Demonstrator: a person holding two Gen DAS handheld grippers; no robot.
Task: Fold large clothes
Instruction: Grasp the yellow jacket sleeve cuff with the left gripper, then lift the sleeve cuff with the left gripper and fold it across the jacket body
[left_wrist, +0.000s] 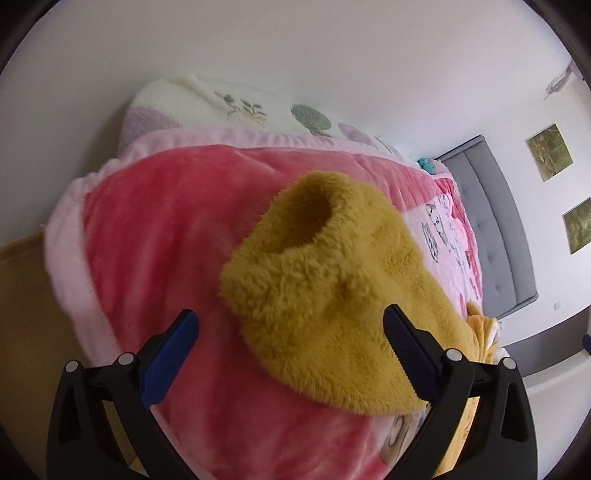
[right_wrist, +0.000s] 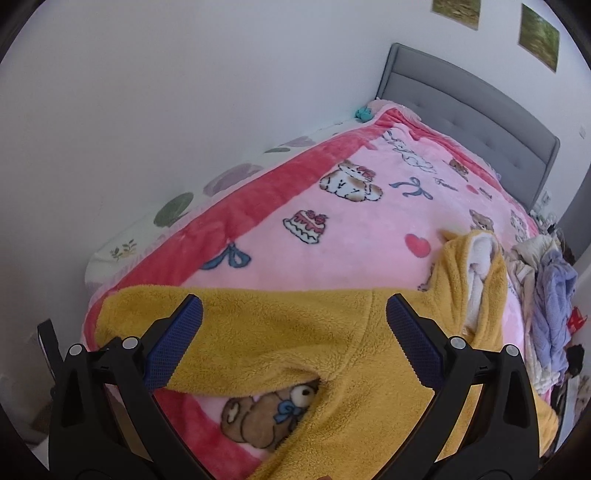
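A yellow fleece garment (right_wrist: 332, 332) lies spread on a pink blanket (right_wrist: 351, 229) that covers the bed. In the right wrist view it fills the lower half of the frame, and one sleeve (right_wrist: 229, 321) runs from the body at lower right toward the left edge of the frame, so its long axis goes across the picture, almost square to the pointing direction of the fingers. The right gripper (right_wrist: 295, 332) has its fingers wide apart, and the sleeve lies between and just beyond them; nothing is clamped. The hood or collar part (right_wrist: 476, 258), with a white lining, rests at the right middle of this frame.

In the left wrist view the end of the sleeve (left_wrist: 325, 295) is in the centre, with its open cuff (left_wrist: 306, 214) toward the upper part of the frame. The left gripper (left_wrist: 291, 339) is also open, its fingers standing on both sides of the sleeve end, holding nothing. I judge the left gripper is nearer to the cuff, the right one nearer to the shoulder, so folding the sleeve inward would begin from the left hand side.

Only the right view shows the pile of other clothes (right_wrist: 546, 295) at the right edge, and the whole line of the sleeve; only the left view shows the cuff opening
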